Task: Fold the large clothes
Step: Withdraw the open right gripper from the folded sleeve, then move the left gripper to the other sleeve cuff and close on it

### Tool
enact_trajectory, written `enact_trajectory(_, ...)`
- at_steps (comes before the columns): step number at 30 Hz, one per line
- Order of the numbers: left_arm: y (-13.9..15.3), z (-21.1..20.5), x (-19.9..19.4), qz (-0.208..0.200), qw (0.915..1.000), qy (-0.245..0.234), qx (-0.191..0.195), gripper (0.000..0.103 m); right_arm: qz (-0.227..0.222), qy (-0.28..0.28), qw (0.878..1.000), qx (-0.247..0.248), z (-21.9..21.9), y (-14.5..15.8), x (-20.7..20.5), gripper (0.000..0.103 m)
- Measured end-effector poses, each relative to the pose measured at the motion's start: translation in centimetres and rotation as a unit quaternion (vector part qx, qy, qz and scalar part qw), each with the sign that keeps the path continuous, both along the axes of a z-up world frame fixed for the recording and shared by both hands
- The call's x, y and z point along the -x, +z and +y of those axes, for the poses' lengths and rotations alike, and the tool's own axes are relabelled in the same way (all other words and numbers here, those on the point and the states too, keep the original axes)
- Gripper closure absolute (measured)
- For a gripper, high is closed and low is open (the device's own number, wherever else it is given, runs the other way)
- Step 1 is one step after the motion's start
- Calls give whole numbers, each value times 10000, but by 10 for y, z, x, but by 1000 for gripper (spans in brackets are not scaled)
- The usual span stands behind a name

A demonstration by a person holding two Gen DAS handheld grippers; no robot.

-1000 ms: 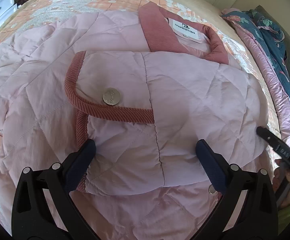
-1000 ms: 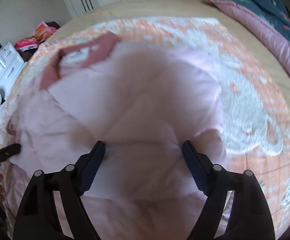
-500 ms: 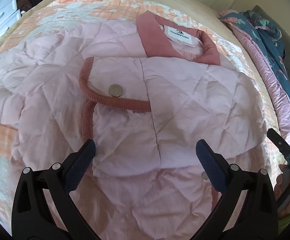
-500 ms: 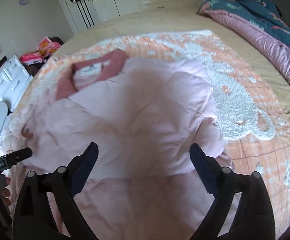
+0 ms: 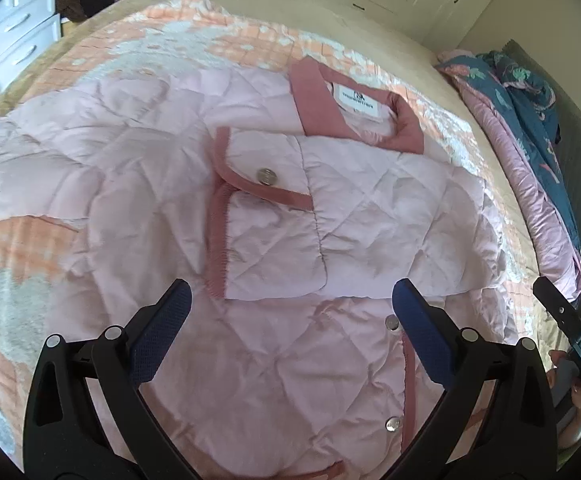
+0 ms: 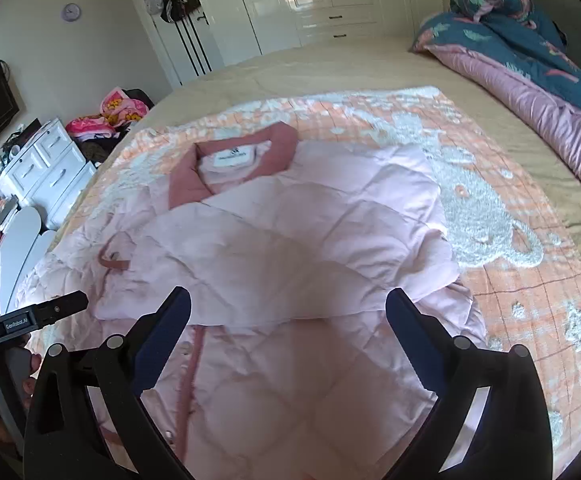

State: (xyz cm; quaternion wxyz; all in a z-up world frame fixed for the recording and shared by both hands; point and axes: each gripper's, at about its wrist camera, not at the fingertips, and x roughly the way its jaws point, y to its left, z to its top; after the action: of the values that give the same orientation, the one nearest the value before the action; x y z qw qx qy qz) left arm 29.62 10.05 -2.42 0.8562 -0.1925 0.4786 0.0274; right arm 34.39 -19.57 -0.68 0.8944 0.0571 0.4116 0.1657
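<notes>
Both grippers have pulled up and back from the jacket (image 5: 250, 216), the right one's jaws having just been opening, nothing between them. Left gripper (image 5: 290, 320) hangs wide open and empty over the unfolded left half; right gripper (image 6: 288, 320) gapes empty above the sleeve (image 6: 290, 256) folded across the chest. Pink, quilted, with its collar (image 6: 230, 160) toward the bed's (image 6: 330, 68) far edge, the jacket runs lengthwise toward the near edge. Probably the left side gets folded next.
</notes>
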Motion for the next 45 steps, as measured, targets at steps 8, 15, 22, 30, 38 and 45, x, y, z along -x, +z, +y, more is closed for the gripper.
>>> enact_trajectory(8, 11, 24, 22, -140, 9997, 221, -3, 8, -209, 202, 9996, -15, 33, 23, 17, 4)
enact_trajectory(15, 13, 50, 39, -209, 9988, 436, 46, 8, -335, 412, 9986, 10, 65, 36, 28, 4)
enact_trajectory(22, 16, 77, 56, -284, 9974, 650, 122, 8, -400, 694, 9967, 95, 98, 42, 36, 4)
enact_trajectory(30, 13, 114, 76, -331, 9942, 996, 226, 8, -476, 1030, 9934, 175, 143, 49, 45, 4)
enact_trajectory(38, 2, 149, 91, -317, 9892, 1323, 537, 8, -524, 1316, 9896, 270, 187, 50, 52, 4)
enact_trajectory(45, -5, 179, 103, -324, 9841, 1642, 591, 8, -541, 1615, 9847, 362, 224, 48, 55, 4)
